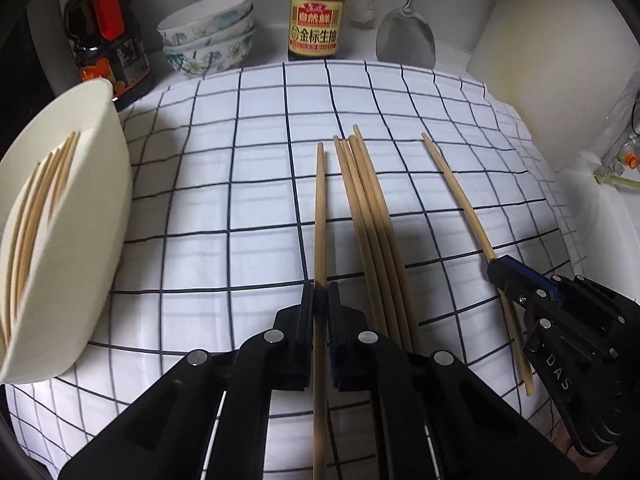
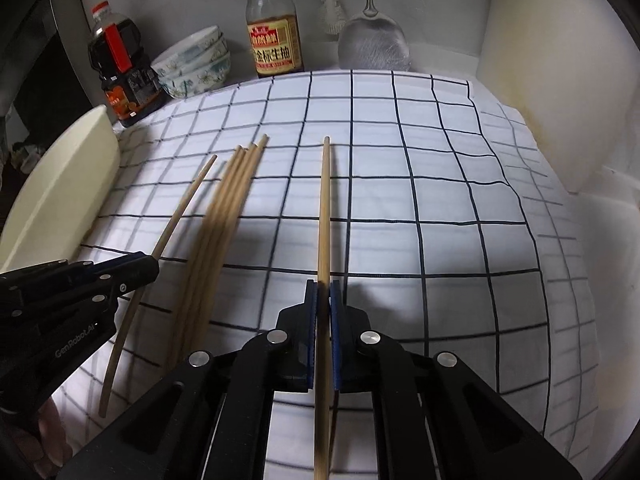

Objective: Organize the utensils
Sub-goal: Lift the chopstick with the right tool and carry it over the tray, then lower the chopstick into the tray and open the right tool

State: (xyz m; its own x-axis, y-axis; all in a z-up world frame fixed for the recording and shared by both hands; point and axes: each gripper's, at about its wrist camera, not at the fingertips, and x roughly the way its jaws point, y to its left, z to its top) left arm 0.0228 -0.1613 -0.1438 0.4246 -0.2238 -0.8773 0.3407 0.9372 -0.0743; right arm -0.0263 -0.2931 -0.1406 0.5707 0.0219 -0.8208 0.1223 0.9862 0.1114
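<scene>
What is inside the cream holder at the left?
The holder contains several wooden chopsticks leaning along its inner wall. Their lower ends and the holder's bottom run out of frame, so an exact count or anything else inside cannot be told.

On the yellow label of the clear soy sauce bottle (image 1: 316,20), at the far edge of the checked cloth (image 1: 260,208): "金标生抽" in dark characters, smaller red-banner characters above blurred. On the black body of the right gripper (image 1: 498,270): "DAS" in pale letters. On the body of the left gripper (image 2: 154,266): "GenRobot.AI". Print on the dark bottle (image 1: 106,36) at the far left corner too small to read.
</scene>
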